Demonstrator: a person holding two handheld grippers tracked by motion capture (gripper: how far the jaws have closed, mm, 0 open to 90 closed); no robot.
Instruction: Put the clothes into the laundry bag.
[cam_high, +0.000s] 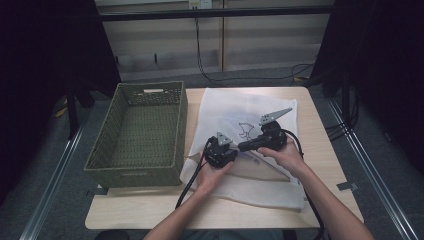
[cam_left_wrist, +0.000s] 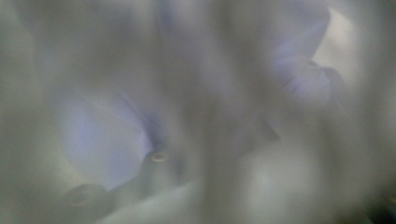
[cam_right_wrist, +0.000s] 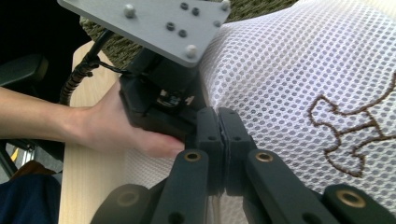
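White mesh bag (cam_high: 235, 107) is lying flat on the wooden table (cam_high: 325, 150), spreading from centre toward 12 o'clock, just beside the green woven basket (cam_high: 140, 132) at 9 o'clock. A brown stitched outline (cam_right_wrist: 359, 135) is showing on the mesh. Left gripper (cam_high: 220, 152) is sitting at the bag's 7 o'clock edge, left hand (cam_high: 212, 177) holding it; its own view is blurring into pale fabric, so cannot tell how its jaws stand. Right gripper (cam_right_wrist: 219, 140) is pressing its jaws together, pinching a thin fold of the mesh bag, right hand (cam_high: 285, 157) behind it at 4 o'clock.
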